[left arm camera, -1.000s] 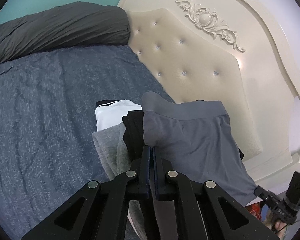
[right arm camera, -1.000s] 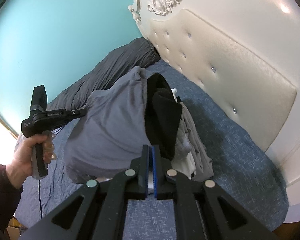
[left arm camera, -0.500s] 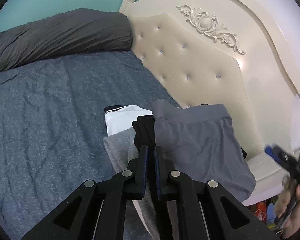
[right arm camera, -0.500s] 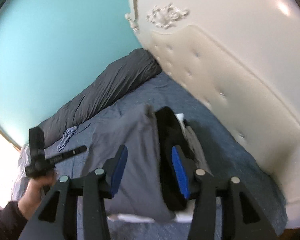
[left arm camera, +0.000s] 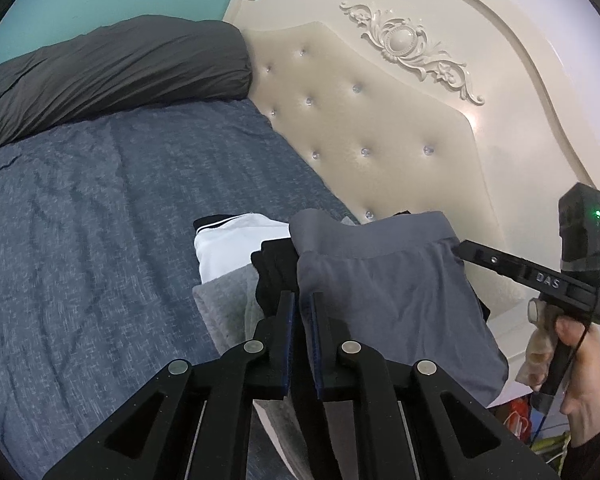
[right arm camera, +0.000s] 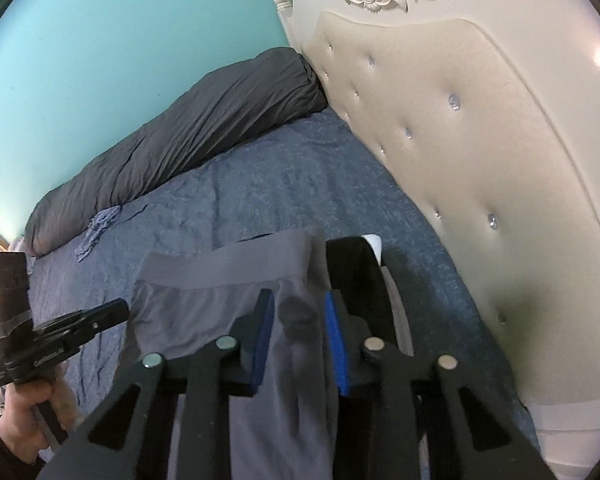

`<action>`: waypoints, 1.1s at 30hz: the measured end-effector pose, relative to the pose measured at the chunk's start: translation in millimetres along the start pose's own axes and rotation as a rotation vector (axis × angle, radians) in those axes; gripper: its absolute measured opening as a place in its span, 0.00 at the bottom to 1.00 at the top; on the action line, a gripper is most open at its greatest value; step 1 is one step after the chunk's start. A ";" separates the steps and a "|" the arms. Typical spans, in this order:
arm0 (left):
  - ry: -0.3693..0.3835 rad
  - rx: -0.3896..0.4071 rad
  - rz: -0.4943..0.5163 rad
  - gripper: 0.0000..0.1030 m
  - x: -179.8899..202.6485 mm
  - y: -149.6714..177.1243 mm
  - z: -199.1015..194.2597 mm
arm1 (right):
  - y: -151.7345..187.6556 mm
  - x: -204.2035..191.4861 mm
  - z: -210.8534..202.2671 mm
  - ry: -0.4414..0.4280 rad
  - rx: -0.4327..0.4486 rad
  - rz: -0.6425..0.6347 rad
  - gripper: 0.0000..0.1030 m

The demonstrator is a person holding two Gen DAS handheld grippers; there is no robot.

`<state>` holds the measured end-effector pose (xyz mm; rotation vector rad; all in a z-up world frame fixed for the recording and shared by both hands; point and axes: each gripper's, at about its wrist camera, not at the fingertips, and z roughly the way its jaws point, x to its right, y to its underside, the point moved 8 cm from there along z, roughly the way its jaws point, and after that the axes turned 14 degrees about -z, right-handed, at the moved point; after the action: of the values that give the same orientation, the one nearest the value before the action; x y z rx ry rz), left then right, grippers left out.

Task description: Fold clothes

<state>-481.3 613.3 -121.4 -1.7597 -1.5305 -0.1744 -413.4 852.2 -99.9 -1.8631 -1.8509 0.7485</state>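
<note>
While the grey shorts are lying on top of a small stack of clothes on the blue bed, just beside the cream headboard, the left gripper is sitting at their near edge with its jaws nearly together, seemingly pinching a thin fold of the grey cloth, though the blur makes that uncertain. The right gripper is closing its 2 blue-padded jaws, with a fold of the shorts lying between them. A black garment and a white one are poking out beneath the shorts.
</note>
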 end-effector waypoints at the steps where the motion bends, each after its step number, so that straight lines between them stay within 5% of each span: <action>1: 0.002 -0.006 0.004 0.07 -0.1 -0.3 1.9 | -1.3 0.5 2.1 0.013 0.000 -0.004 0.04; 4: 0.007 -0.016 0.034 0.00 3.5 0.7 6.6 | -3.8 1.5 8.1 0.045 -0.010 -0.024 0.01; 15: -0.057 0.029 0.012 0.00 -7.0 -5.4 9.7 | -11.6 15.1 20.8 0.134 -0.019 -0.044 0.01; 25: 0.026 0.056 -0.061 0.00 -11.3 -17.6 4.8 | -8.7 16.9 15.7 0.111 0.014 -0.023 0.01; 33: 0.075 0.041 -0.072 0.18 1.2 -27.9 14.9 | -5.9 16.1 15.1 0.091 0.019 -0.017 0.01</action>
<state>-511.4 622.7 -118.1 -1.6483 -1.5337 -0.2409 -427.9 867.2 -109.3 -1.8362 -1.7944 0.6627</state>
